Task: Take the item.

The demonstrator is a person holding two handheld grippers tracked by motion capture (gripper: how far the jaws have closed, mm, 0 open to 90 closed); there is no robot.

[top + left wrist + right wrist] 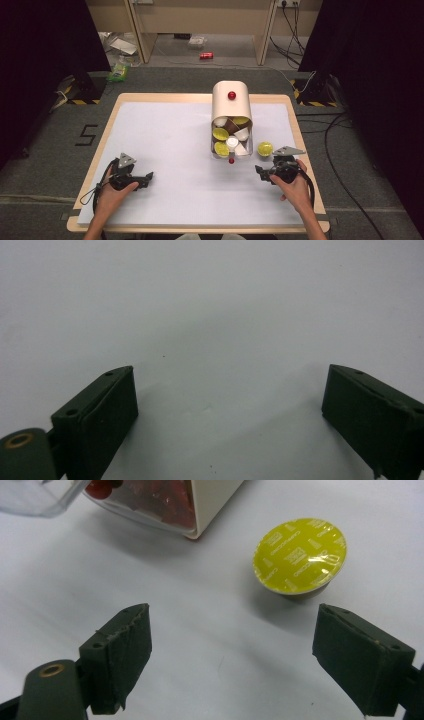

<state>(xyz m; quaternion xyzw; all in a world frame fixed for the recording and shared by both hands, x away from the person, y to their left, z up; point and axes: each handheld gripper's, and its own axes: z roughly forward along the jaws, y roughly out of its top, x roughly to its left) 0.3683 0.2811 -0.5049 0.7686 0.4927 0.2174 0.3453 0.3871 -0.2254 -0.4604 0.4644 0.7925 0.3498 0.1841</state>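
Capsule (299,556) with the yellow lid sits loose on the desk (165,135), beside the drawer (231,140). Right tongs (232,655) gape wide just short of it, left tongs (227,415) wide and idle; straddle it squarely, then squeeze gently.

A wooden tabletop (295,125) under a white sheet (165,150) is sitting on grey carpet (45,150), where a black "5" mark (86,134) is showing at the left. Black curtains (40,40) are hanging at both sides, and pale wooden furniture (200,20) is standing at the far end. A red can (206,55) and scattered litter (120,67) are lying on the far floor, while cables (295,25) are trailing at the right.
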